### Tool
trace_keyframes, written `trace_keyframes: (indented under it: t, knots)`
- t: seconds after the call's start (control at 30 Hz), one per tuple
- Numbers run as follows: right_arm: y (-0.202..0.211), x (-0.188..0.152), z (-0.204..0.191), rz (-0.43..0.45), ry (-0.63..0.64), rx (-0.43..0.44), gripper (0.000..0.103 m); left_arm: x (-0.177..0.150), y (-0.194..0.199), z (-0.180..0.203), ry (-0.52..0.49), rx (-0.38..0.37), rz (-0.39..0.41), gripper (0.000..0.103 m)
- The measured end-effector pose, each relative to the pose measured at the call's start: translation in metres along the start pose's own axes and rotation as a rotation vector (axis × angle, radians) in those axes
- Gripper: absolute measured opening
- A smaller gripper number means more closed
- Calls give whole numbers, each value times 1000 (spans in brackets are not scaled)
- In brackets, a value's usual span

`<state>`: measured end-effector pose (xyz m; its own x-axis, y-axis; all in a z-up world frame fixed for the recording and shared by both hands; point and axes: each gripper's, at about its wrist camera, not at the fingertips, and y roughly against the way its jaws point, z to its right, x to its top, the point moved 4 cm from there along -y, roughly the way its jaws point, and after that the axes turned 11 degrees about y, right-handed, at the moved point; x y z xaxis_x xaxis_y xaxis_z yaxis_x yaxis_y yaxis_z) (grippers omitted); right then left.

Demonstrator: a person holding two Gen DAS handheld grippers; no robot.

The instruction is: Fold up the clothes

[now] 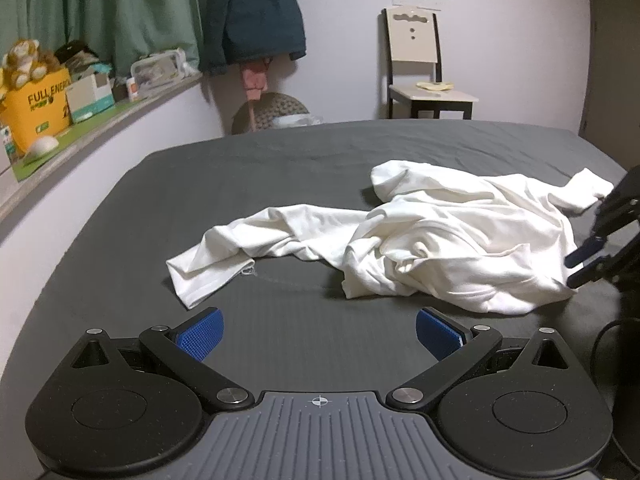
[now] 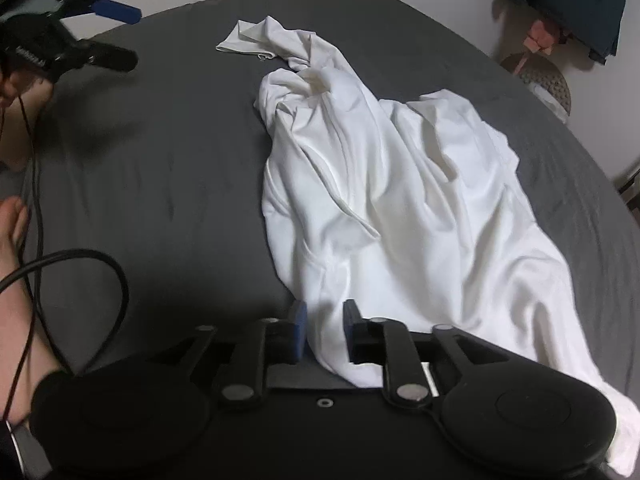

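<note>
across the dark grey bed sheet (image 1: 280,168) your white garment (image 1: 440,236) lies crumpled, one long sleeve (image 1: 224,248) trailing off to the left in the left wrist view, its cuff flat on the sheet. your left gripper (image 1: 318,334) hangs over bare sheet near that sleeve, blue pads spread wide with nothing between them and no cloth touched. your right gripper (image 2: 325,330) sits at the garment's near edge, its two fingers drawn close with a fold of white fabric running up between them; whether the pads truly press the cloth, you cannot tell from these views. past the bed, a chair (image 1: 424,64) stands against the wall and a dark jacket (image 1: 252,12) hangs beside the green curtain (image 1: 100,8). a black cable (image 2: 100,276) loops over the sheet beside your hand (image 2: 16,248).
</note>
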<state>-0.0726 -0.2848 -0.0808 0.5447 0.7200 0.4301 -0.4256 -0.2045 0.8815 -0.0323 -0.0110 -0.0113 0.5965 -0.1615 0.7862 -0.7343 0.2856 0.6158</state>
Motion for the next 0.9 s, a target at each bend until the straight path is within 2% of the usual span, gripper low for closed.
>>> trace_keyframes:
  t: [0.13,0.17,0.3,0.33,0.37,0.47,0.6,0.67,0.73,0.9]
  knots:
    - [-15,6,6,6,-98,43,25,0,1,-3,15,-6,-3,103]
    - [-19,8,7,7,-119,42,29,0,1,-4,18,-7,-4,103]
    - [-34,10,11,14,-164,30,31,-1,-2,-2,20,-16,-9,103]
    - [-37,11,13,18,-196,47,25,-2,-2,-1,14,-19,-12,103]
    - [-36,10,16,30,-231,61,6,-3,-3,1,3,-20,-14,103]
    - [-22,9,23,84,-297,69,6,-5,-5,11,-66,-19,-11,103]
    - [42,-3,35,228,-319,-17,5,-9,-7,37,-219,-44,20,103]
    - [77,-16,46,295,-326,-111,5,-13,-10,54,-320,-59,47,103]
    - [106,-28,57,333,-314,-211,5,-19,-14,75,-439,-86,72,103]
    - [142,-44,71,386,-311,-277,5,-40,-22,138,-774,-178,136,103]
